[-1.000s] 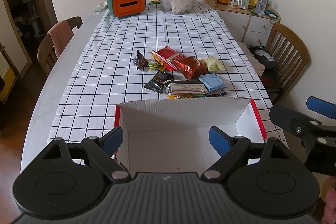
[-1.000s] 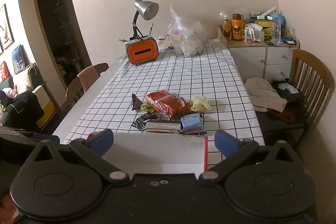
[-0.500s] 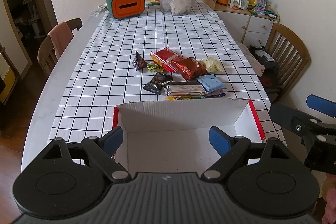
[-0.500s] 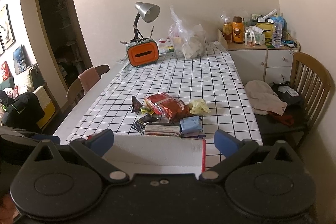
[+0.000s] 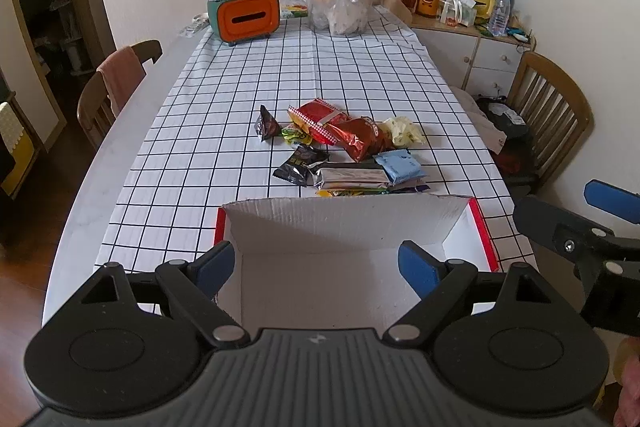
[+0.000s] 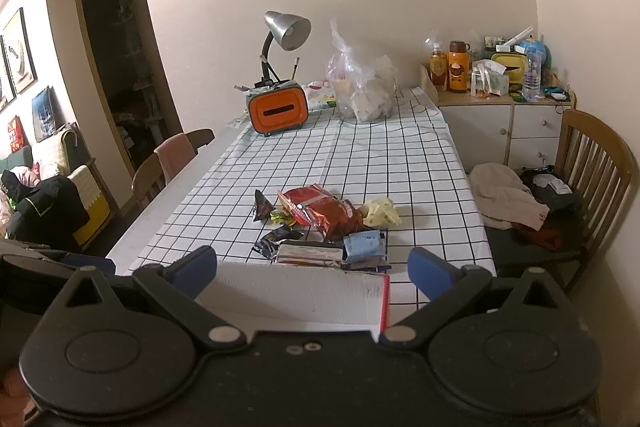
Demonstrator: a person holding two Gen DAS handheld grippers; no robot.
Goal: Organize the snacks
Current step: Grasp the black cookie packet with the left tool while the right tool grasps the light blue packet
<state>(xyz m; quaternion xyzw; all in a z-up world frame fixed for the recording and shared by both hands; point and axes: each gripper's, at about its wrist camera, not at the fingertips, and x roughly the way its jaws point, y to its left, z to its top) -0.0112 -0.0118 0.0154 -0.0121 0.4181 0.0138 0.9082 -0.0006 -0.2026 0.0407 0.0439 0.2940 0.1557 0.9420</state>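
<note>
While the white cardboard box with red outer walls [image 5: 348, 239] sits empty at the near table edge, every snack packet [image 5: 344, 155] lies heaped just beyond its far wall, so sorting looks unstarted. Left gripper [image 5: 316, 267] and right gripper [image 6: 312, 267] hover spread wide, holding nothing. Checked tablecloth [image 5: 312, 67] beyond the heap offers free room.

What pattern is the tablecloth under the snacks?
White with a thin black grid, on the tablecloth; clearest in the left wrist view.
</note>
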